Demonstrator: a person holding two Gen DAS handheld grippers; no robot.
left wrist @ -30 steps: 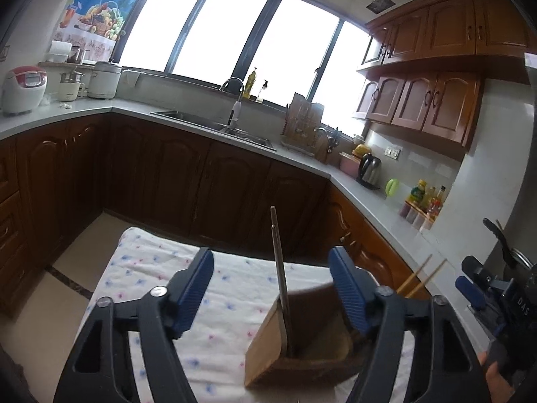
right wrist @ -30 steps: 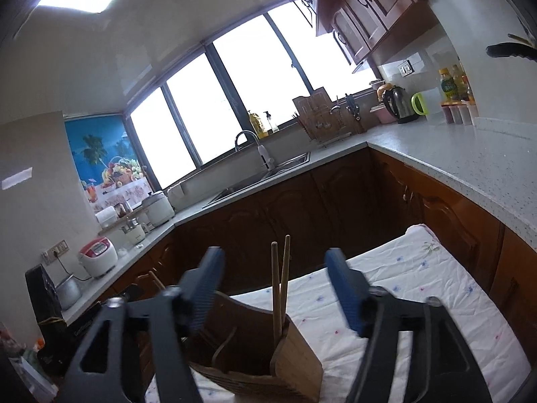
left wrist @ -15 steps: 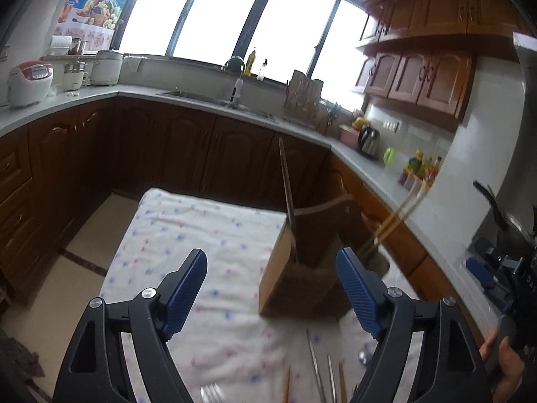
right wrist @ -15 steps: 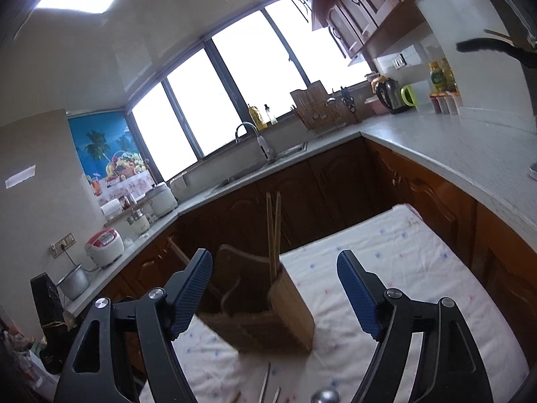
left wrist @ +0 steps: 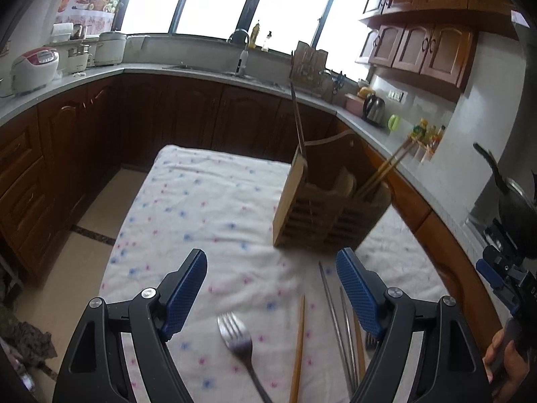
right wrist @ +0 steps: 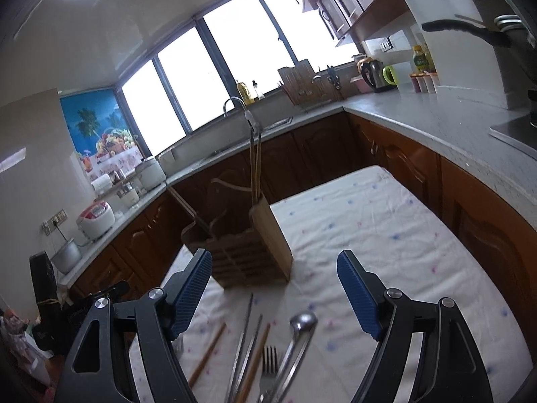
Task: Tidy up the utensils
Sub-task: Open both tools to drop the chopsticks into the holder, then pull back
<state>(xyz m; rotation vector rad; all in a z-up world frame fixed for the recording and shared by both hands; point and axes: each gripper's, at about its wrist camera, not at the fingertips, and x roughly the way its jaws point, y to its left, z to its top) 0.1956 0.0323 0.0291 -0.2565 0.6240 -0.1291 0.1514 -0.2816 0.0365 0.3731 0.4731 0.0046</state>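
Note:
A wooden utensil holder [left wrist: 322, 208] [right wrist: 248, 252] stands on the flowered tablecloth [left wrist: 208, 208] with chopsticks [left wrist: 386, 168] [right wrist: 255, 164] upright in it. Loose on the cloth nearer me lie a fork [left wrist: 240, 342], a wooden chopstick [left wrist: 298, 346] and metal chopsticks [left wrist: 335, 319]. In the right wrist view a metal spoon [right wrist: 300, 329], a second fork [right wrist: 268, 362], metal chopsticks [right wrist: 246, 336] and wooden chopsticks [right wrist: 209, 352] lie close in front. My left gripper [left wrist: 272, 288] is open above the fork, holding nothing. My right gripper [right wrist: 275, 295] is open above the spoon, also holding nothing.
Dark wooden cabinets and a grey counter [right wrist: 436, 124] ring the table. A sink with tap [right wrist: 235, 104], rice cookers [left wrist: 33, 67], a kettle [left wrist: 374, 109] and bottles sit on the counter. A person's hand [left wrist: 503, 359] holds the other gripper at the right edge of the left view.
Both grippers have drawn back from the holder and tipped down, so the loose utensils on the cloth have come into view. The holder now sits farther from both.

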